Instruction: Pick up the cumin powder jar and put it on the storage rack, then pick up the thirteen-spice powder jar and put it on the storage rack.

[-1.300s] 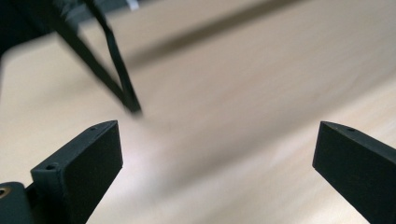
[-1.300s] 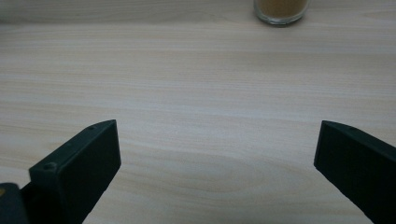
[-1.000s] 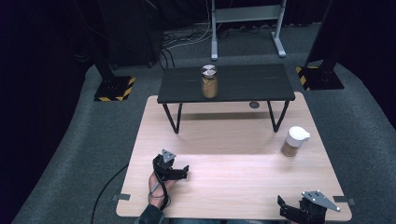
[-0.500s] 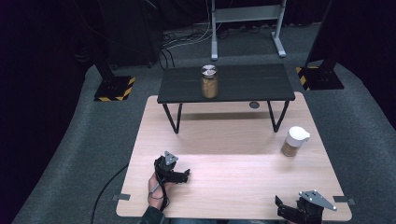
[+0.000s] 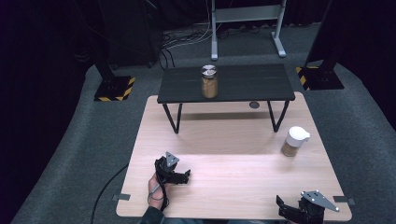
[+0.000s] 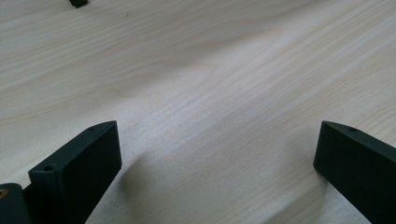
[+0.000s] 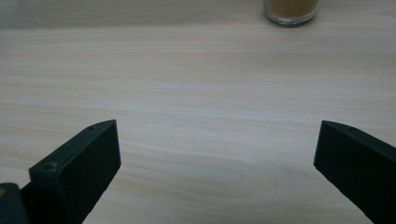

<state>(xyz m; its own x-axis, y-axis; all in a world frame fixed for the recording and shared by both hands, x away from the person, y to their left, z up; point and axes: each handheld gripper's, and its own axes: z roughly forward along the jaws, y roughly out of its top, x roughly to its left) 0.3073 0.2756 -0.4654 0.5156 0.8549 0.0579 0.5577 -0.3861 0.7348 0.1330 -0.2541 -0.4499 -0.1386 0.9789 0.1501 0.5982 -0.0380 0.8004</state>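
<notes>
- The left gripper (image 6: 217, 177) has its jaws spread wide, with bare wood between them and nothing held; its fingers (image 6: 77, 170) stand just over the table (image 6: 224, 84).
- The right gripper (image 7: 217, 172) is likewise wide apart and empty, its fingers (image 7: 79, 168) low over the wood.
- Ahead of the right fingers, well apart, the right gripper view catches the glass base of a jar (image 7: 292, 9) of tan powder; the high view shows the same jar (image 5: 294, 141) whole, with a white lid.
- The high view places the left gripper (image 5: 180, 176) in a hand (image 5: 156, 189) near the table's front edge, and the right gripper (image 5: 292, 213) at the front right corner.
- Farther off, a second jar (image 5: 209, 81) with a metal lid stands on a black shelf (image 5: 252, 84).
- No writing or label is legible on either jar.
</notes>
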